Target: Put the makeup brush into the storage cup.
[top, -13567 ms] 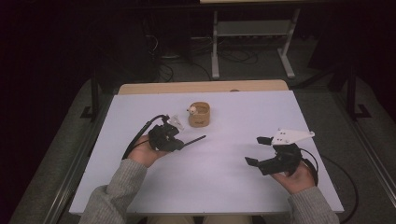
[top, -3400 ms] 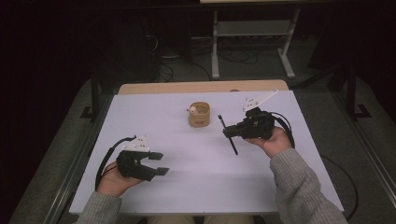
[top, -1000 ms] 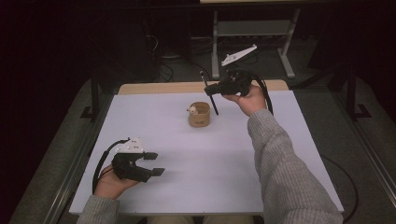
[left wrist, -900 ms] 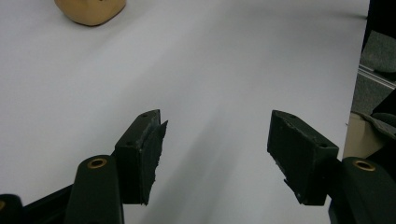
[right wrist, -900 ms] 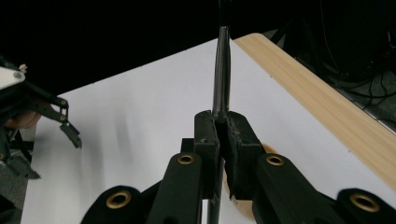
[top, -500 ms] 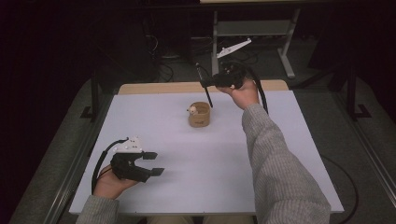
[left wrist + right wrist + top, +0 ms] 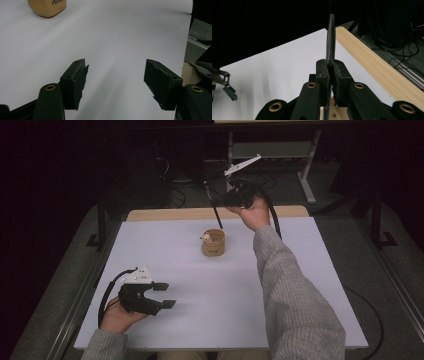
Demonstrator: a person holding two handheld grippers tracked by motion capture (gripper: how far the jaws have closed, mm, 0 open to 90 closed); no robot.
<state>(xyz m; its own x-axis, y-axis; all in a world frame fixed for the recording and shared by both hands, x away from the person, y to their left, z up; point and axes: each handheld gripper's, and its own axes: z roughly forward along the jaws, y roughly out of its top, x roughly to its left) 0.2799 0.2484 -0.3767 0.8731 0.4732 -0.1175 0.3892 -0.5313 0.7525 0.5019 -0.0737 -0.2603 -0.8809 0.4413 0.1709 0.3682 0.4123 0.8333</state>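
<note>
The right tongs (image 7: 220, 200) were clamped tight on a thin dark stick (image 7: 214, 210), held up in the air above the far edge of the table (image 7: 310, 270). The stick slanted down toward a small tan cup (image 7: 214, 243) standing on the white table top, its lower end just over the cup's rim. The left tongs (image 7: 161, 295) rested near the front left corner, well apart from the cup, jaws spread wide with nothing between them.
</note>
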